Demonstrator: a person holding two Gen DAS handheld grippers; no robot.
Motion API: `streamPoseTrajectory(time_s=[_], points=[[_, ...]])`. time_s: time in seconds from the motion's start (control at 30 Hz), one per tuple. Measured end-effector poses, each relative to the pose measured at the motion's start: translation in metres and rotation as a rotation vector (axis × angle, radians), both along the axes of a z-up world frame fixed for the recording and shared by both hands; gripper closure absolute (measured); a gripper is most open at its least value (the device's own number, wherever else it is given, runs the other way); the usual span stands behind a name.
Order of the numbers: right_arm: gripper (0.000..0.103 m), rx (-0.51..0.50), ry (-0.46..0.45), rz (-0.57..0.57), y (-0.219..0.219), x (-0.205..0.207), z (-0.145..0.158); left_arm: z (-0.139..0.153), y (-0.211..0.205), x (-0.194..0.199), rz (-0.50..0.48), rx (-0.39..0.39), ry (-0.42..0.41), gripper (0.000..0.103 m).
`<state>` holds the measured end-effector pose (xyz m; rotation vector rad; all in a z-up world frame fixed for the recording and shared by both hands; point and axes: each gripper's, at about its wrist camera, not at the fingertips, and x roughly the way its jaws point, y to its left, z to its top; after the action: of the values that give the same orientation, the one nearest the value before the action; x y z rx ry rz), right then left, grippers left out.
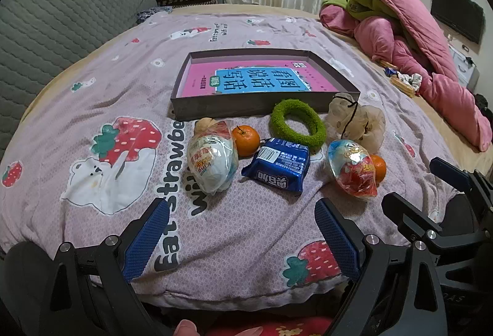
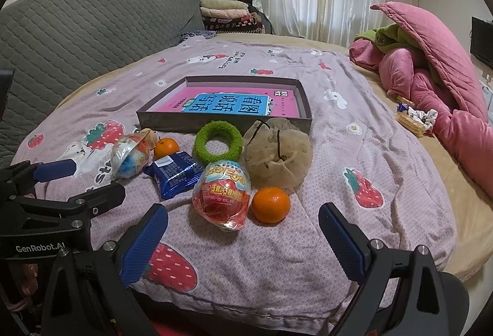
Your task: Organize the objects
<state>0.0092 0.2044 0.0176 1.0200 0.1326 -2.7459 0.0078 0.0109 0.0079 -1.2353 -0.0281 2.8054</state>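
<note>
On the bed's strawberry-print quilt stands a shallow dark box with a pink and blue book lying in it. In front of it lie a white wrapped egg toy, an orange, a blue snack pack, a green fuzzy ring, a beige mesh pouch, a red wrapped egg toy and a second orange. My left gripper and right gripper hover open, short of the row.
A pink and green heap of bedding fills the right side. Small snacks and a crumpled cloth lie beside it. A grey quilted headboard stands at the left, folded blankets behind.
</note>
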Motion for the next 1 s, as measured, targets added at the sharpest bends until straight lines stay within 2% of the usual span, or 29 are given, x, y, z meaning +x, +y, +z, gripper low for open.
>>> streamPoseTrajectory(time_s=[0.33, 1.0], points=[[0.004, 0.011, -0.007, 0.003, -0.002, -0.002, -0.004, 0.001, -0.003, -0.001, 0.015, 0.003, 0.017, 0.007], [0.004, 0.02, -0.012, 0.015, -0.009, -0.021, -0.011, -0.011, -0.011, -0.024, 0.039, 0.034, -0.018, 0.007]])
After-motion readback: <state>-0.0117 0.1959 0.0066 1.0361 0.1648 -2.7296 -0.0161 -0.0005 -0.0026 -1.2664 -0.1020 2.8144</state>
